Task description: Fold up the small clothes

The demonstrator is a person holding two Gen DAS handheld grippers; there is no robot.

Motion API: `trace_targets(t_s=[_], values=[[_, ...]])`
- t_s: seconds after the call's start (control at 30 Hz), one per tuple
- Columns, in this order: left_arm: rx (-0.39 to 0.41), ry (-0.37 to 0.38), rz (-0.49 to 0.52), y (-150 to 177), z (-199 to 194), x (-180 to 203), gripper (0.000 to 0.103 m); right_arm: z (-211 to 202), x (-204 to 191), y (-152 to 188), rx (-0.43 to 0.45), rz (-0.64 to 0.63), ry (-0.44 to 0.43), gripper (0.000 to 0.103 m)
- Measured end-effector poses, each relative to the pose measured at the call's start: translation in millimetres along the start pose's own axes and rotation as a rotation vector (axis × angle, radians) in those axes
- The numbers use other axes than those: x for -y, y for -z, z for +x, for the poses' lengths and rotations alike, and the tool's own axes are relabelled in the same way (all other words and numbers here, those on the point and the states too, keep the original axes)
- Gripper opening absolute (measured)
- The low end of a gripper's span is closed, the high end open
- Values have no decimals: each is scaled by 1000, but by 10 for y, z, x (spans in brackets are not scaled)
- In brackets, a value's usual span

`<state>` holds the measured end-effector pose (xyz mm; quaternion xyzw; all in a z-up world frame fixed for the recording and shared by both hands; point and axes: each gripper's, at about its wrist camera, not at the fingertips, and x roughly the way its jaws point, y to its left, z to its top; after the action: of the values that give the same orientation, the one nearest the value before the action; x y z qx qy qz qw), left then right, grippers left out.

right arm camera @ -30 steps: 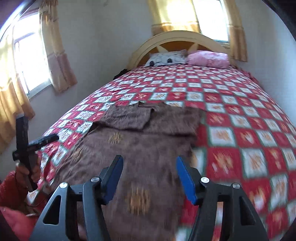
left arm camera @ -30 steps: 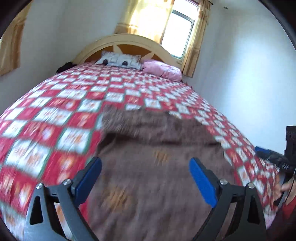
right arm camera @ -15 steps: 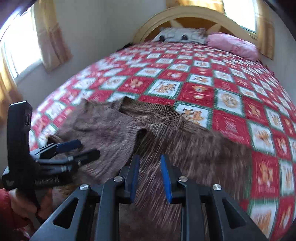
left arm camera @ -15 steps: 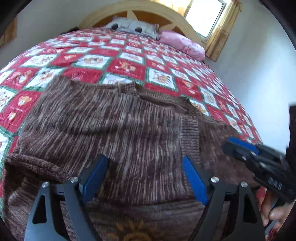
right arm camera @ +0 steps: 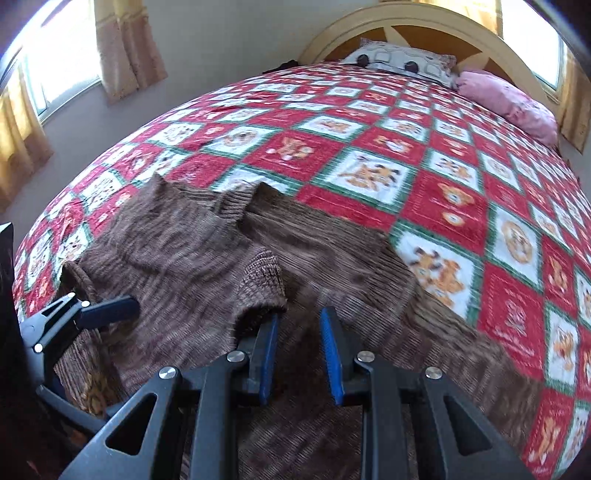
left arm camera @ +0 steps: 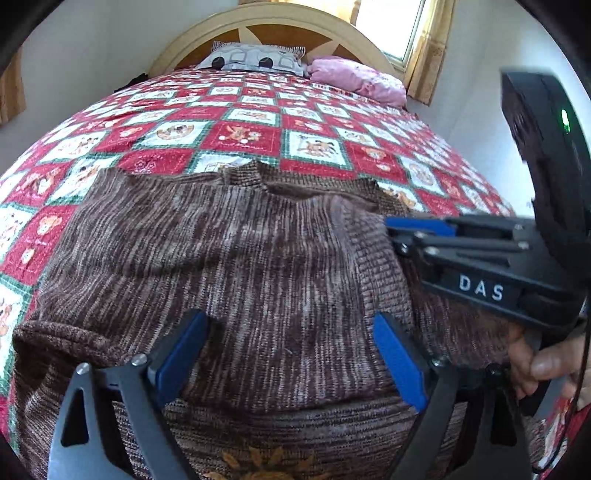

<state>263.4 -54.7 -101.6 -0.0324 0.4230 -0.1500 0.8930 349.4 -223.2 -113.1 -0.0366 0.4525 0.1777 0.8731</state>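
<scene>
A brown knitted sweater lies spread on the bed, neck toward the headboard, with an orange flower pattern near its lower part. One sleeve is folded across the body, its ribbed cuff lying just in front of my right gripper. My left gripper hovers low over the sweater's middle, its jaws wide and opening, with only flat cloth beneath them. My right gripper has its jaws narrowed to a small gap with nothing pinched; its left finger is beside the cuff. In the left wrist view it reaches in from the right.
The bed carries a red, white and green checked quilt. A grey pillow and a pink one lie against the arched wooden headboard. Curtained windows line the walls. A person's hand holds the right gripper's handle.
Both grippers came forward and down, close over the sweater. The right jaws narrowed from half-wide to a small gap. The right gripper now reaches further across the left wrist view.
</scene>
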Motion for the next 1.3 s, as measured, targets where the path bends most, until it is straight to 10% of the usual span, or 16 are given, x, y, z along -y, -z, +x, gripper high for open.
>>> trace_targets(t_s=[0.63,0.77,0.93,1.17,1.3], values=[[-7,-5,18,-10,28,34,98,118,-121,-127,2,4,-57,25],[-8,-13,25,-8,35,57,98,152,6,-217,57,-21,220,25],[-9,-11,28,-12,51,57,99,10,449,-134,46,133,308,25],[-8,-9,28,-10,58,64,100,-201,173,-143,88,162,-103,25],[-8,-9,29,-10,61,62,100,208,104,-111,-30,132,-6,26]])
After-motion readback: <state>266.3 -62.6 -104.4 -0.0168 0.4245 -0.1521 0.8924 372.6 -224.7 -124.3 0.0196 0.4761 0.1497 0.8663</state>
